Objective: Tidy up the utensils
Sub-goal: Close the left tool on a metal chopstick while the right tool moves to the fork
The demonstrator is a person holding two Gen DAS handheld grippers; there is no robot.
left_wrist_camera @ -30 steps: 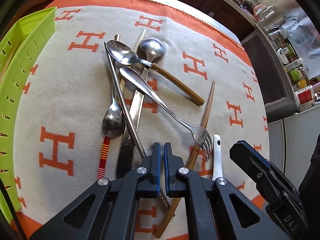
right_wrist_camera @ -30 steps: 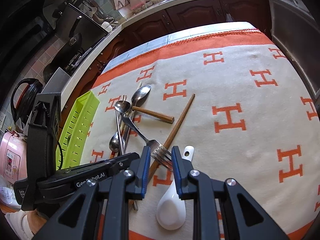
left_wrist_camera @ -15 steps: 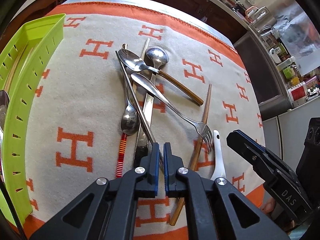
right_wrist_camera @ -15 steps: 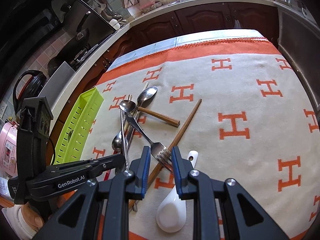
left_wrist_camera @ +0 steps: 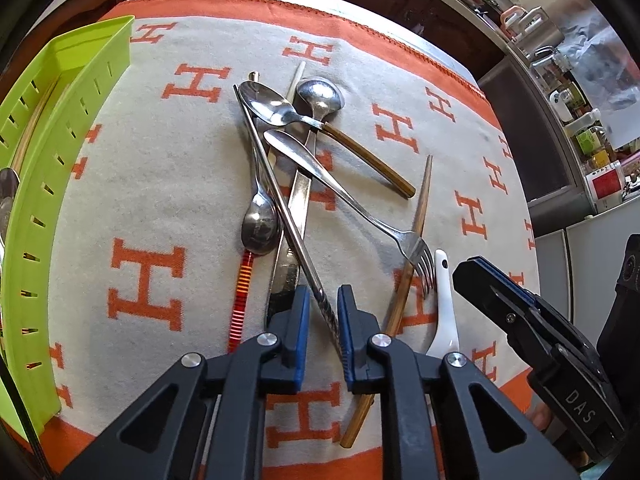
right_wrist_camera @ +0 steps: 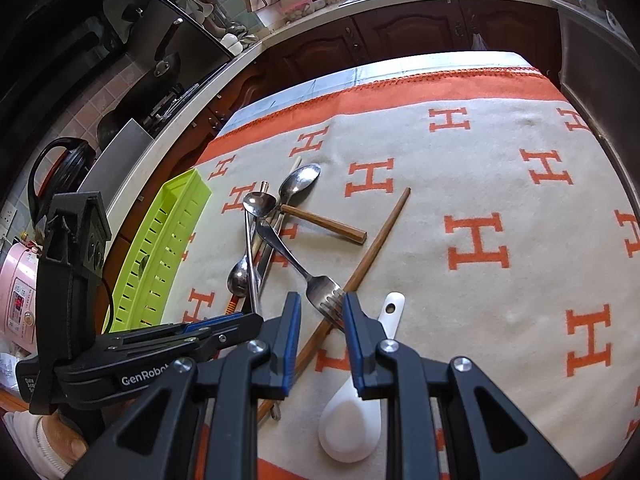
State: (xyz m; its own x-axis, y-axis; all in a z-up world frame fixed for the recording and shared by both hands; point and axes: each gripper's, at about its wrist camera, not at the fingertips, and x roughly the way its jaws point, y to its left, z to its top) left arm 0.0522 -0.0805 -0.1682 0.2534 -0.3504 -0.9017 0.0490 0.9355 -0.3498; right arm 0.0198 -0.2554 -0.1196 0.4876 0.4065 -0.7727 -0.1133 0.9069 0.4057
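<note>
left wrist: left hand-held gripper (left_wrist_camera: pixel 323 300) opening, metal chopstick (left_wrist_camera: pixel 280 200) between pads; right hand-held gripper (right_wrist_camera: pixel 318 308) ajar.

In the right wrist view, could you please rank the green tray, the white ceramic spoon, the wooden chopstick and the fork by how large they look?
1. Green tray, largest.
2. Wooden chopstick, longest of the utensils, though thin.
3. and 4. White ceramic spoon and fork: similar in length. The spoon lies nearer the camera and partly behind the tongs, so I would not rank these two.
</note>
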